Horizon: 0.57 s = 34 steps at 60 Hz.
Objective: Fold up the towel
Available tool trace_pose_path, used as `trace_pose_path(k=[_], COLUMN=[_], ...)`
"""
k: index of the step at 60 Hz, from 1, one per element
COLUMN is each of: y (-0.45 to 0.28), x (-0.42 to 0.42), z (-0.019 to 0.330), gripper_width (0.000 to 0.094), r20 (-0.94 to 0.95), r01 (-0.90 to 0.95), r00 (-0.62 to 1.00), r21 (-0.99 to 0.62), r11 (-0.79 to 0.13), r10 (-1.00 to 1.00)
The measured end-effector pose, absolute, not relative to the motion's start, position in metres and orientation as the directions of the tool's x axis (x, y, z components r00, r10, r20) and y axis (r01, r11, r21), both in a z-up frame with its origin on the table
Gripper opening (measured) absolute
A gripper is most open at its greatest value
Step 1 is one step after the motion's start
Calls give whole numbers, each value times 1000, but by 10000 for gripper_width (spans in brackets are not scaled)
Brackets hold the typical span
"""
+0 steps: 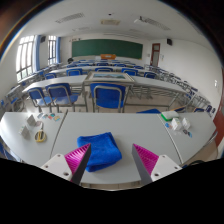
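Observation:
A blue towel [99, 151] lies bunched and partly folded on a grey table [60, 150], just ahead of my fingers and nearer the left one. My gripper [113, 163] is open and empty, held above the table's near edge. The left finger's magenta pad [78, 158] overlaps the towel's left edge in view; the right pad [146, 158] stands apart from the towel with bare table between them.
Small white items [38, 127] lie on the table at the left, and a bottle-like item [180, 125] at the right. Beyond the table are rows of desks with blue chairs [107, 97] and a green chalkboard [105, 48] on the far wall.

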State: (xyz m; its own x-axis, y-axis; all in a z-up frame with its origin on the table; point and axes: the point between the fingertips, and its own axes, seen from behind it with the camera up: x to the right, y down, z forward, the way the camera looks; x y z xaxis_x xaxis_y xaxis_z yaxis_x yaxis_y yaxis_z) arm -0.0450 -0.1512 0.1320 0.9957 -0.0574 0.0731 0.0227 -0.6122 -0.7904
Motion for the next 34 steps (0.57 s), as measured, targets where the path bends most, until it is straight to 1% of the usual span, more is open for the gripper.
trace_pose_path(k=[12, 25, 34], y=[-226, -301, -321], x=[-93, -128, -135], z=[185, 208, 217], gripper_width=[851, 849, 848], r20=[115, 110, 114], r01=[53, 57, 64], r00=[991, 992, 992], r21=[-814, -822, -826], r11=[-578, -567, -560], r10=[-71, -61, -54])
